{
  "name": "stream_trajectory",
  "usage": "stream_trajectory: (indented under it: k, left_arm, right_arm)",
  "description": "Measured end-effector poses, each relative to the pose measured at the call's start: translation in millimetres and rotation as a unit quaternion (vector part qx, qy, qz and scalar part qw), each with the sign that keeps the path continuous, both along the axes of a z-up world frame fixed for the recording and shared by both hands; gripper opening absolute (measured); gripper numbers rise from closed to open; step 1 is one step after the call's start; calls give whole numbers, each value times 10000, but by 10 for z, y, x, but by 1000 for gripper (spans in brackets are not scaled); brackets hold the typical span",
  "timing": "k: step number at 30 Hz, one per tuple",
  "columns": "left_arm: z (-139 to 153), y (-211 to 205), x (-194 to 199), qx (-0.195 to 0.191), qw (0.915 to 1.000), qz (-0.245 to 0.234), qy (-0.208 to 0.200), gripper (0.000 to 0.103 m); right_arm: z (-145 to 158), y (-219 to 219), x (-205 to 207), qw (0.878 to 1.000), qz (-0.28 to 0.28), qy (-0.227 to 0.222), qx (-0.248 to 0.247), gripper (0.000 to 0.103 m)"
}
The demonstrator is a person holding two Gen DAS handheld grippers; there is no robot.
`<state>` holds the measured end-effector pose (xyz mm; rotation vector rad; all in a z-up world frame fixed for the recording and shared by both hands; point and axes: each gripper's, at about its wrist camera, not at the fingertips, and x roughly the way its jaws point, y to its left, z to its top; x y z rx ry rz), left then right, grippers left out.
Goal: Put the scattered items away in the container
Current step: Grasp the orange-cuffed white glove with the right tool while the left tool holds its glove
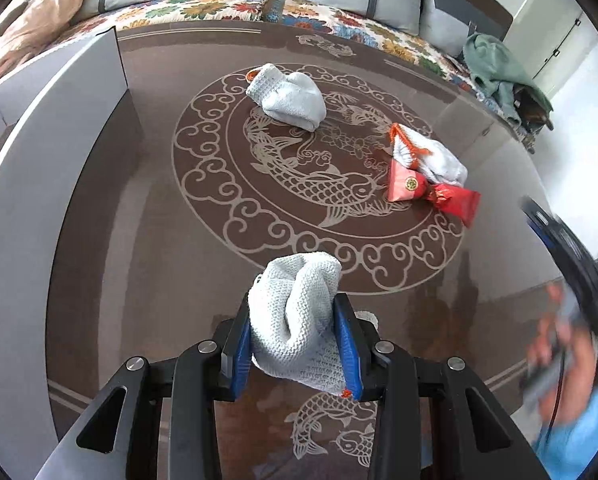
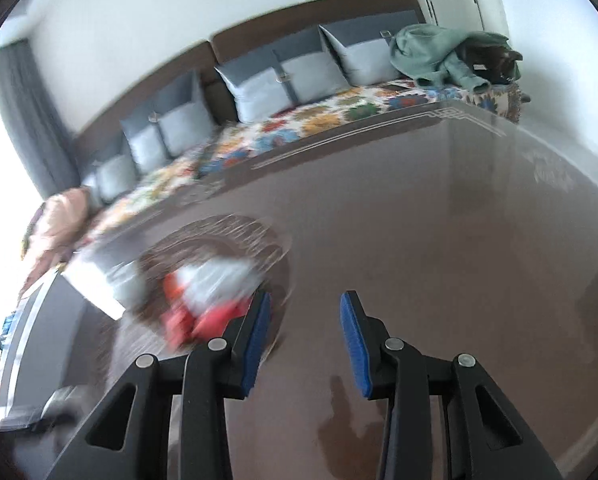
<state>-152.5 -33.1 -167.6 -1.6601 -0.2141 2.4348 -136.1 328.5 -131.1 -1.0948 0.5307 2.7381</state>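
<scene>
So the left gripper (image 1: 295,344) has its blue pads clamped tight on a bunched-up white knit glove (image 1: 295,312), squeezed in from both sides and lifted clear of the brown glass table (image 1: 147,240), the one with the koi fish pattern. The glove's orange-trimmed cuff end pokes out near the right pad.

In the left wrist view, the grey container (image 1: 39,152) is over at about 9 to 10 o'clock, with its tall wall curving along the left side of the table. A second white glove (image 1: 289,96) lies at 12 o'clock past the held one, well apart from it. At about 2 o'clock there's a third white glove with an orange cuff (image 1: 427,152), and a red candy packet (image 1: 423,192) is touching it on the near side.

The right gripper (image 2: 305,336) is holding nothing, its jaws partway open over bare tabletop. Its view is super smeared, but you can make out a red and white blur around 9 o'clock, just beside the left finger. In the left wrist view, the person's hand (image 1: 559,344) shows up blurry at 4 o'clock.

A sofa with a floral cover (image 2: 299,128) runs along the far edge of the table.
</scene>
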Motion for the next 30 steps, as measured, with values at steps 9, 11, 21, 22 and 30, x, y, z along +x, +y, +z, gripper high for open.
stream_trajectory:
  k: [9,11,21,22,30]
  left_arm:
    - [-75,-337,123,150,9994,316,-46,37]
    - [-107,-391,136,177,9991,374,-84,37]
    - [-78,-360,218,181,9992,338,-65,37]
    - [-93,-358,209,172,9992,341,-92,37]
    - [-146,-338,199,92,9992,338,-196,38]
  right_arm:
    - [-326,-525,-335,9764,1584,-840,-1206,38]
    - [-178,-678,-249,9709,2039,-665,-1062,38]
    - [-1,-834,-775,9151,3742,-163,1493,52]
    - [4,-840,-797,9107,3832,-149,1536,52]
    - [-446,-994,-1129,8820,3987,-1115,2251,54]
